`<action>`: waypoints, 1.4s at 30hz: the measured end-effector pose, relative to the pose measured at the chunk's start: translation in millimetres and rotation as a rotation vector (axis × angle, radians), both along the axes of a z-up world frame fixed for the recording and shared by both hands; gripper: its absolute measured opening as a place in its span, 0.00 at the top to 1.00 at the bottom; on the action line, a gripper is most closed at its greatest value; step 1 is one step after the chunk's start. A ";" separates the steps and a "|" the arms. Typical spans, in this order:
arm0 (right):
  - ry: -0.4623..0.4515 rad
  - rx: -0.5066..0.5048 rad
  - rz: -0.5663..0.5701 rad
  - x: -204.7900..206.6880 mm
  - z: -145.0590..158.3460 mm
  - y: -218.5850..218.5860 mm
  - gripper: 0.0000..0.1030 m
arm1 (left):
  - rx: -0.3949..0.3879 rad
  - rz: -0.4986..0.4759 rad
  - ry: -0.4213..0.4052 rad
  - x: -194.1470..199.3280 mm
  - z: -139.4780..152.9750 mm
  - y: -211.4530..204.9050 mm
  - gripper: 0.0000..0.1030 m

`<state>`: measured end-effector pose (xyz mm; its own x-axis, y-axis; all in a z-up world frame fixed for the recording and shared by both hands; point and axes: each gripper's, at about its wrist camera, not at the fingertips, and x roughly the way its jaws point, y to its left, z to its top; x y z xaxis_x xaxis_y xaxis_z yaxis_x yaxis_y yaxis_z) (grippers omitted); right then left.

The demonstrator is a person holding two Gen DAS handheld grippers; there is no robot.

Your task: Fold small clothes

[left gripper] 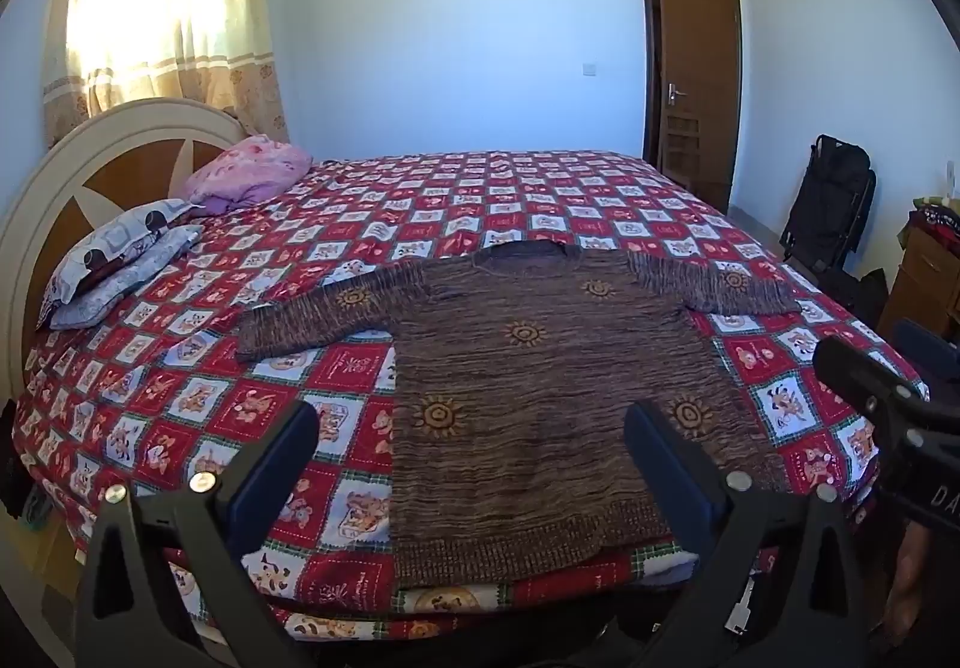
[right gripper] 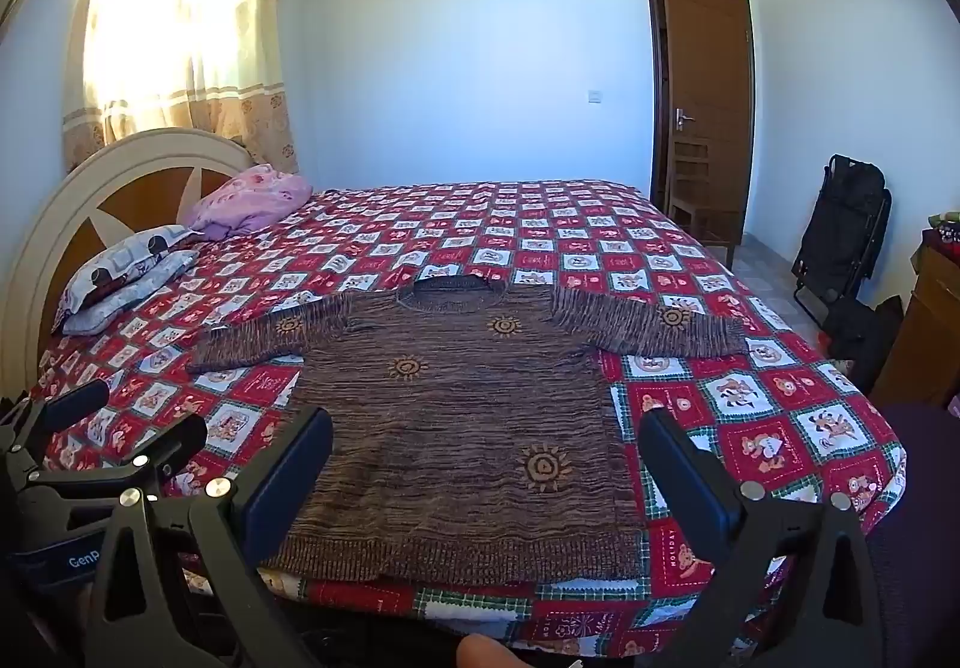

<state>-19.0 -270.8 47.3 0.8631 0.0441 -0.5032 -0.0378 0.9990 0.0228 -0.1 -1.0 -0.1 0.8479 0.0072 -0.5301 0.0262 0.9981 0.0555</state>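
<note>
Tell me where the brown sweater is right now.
The brown sweater lies flat, sleeves spread, on the checked bedspread at the near edge of the bed, hem nearest both wrist cameras, with the pillows far off to its left.

Ahead of me the bed (left gripper: 540, 200) wears a red and white checked cover printed with cartoon figures. At its left end stands a cream and brown headboard (left gripper: 90, 176), with two patterned pillows (left gripper: 120, 260) stacked against it and a pink pillow (left gripper: 252, 167) just beyond them. A sunlit curtain (left gripper: 168, 8) hangs behind the headboard. I see a brown door (left gripper: 696, 80) in the far right corner, a black bag (left gripper: 831, 200) against the right wall, and a wooden cabinet (left gripper: 918, 272) near it.
</note>
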 end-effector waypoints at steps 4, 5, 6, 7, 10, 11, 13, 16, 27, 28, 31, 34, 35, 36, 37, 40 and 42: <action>-0.004 0.007 -0.007 1.6 0.1 -4.4 0.01 | -0.032 -0.012 0.006 -0.6 0.2 2.5 0.00; -0.004 0.009 -0.010 2.5 -0.1 -5.8 0.01 | -0.029 -0.015 0.004 -1.3 0.5 2.6 0.00; -0.004 0.011 -0.012 3.7 -0.5 -7.3 0.01 | -0.026 -0.016 0.002 -2.1 0.9 2.9 0.00; -0.003 0.013 -0.015 5.0 -0.9 -8.8 0.01 | -0.024 -0.016 0.000 -2.9 1.2 3.6 0.00; -0.011 0.016 -0.005 -0.5 0.8 -4.9 0.01 | -0.028 0.004 0.017 -1.5 -6.2 3.4 0.00; -0.012 0.020 -0.004 -0.9 0.0 -5.8 0.01 | -0.031 0.005 0.020 -1.9 -7.3 3.8 0.00; -0.010 0.019 -0.002 -0.5 -0.5 -4.2 0.01 | -0.034 0.006 0.025 1.4 -9.4 3.3 0.00; -0.008 0.017 -0.002 0.6 -1.2 -1.3 0.01 | -0.035 0.006 0.026 0.2 -10.2 6.4 0.00; 0.004 0.018 0.000 3.1 -3.6 -0.5 0.01 | -0.030 0.005 0.031 2.1 -8.0 3.2 0.00; 0.005 0.019 0.000 3.3 -3.8 -1.1 0.01 | -0.029 0.004 0.031 2.2 -7.8 3.1 0.00; 0.005 0.019 0.000 2.9 -4.3 -1.1 0.01 | -0.030 0.004 0.032 2.2 -8.0 3.5 0.00; 0.006 0.018 0.000 2.8 -4.5 -1.0 0.01 | -0.028 0.004 0.032 2.2 -8.1 3.4 0.00; 0.006 0.019 0.000 3.2 -4.4 -0.8 0.01 | -0.028 0.003 0.031 2.0 -8.9 3.1 0.00; 0.006 0.018 -0.001 3.4 -4.4 -0.7 0.01 | -0.029 0.003 0.031 2.2 -8.3 3.7 0.00; 0.006 0.018 -0.001 3.1 -4.6 -0.2 0.01 | -0.029 0.003 0.032 2.5 -7.8 3.7 0.00; 0.007 0.018 0.000 3.6 -4.4 -1.0 0.01 | -0.029 0.003 0.033 3.1 -8.5 3.5 0.00; 0.008 0.018 0.000 3.4 -5.1 -0.5 0.01 | -0.031 0.003 0.034 2.8 -8.1 3.6 0.00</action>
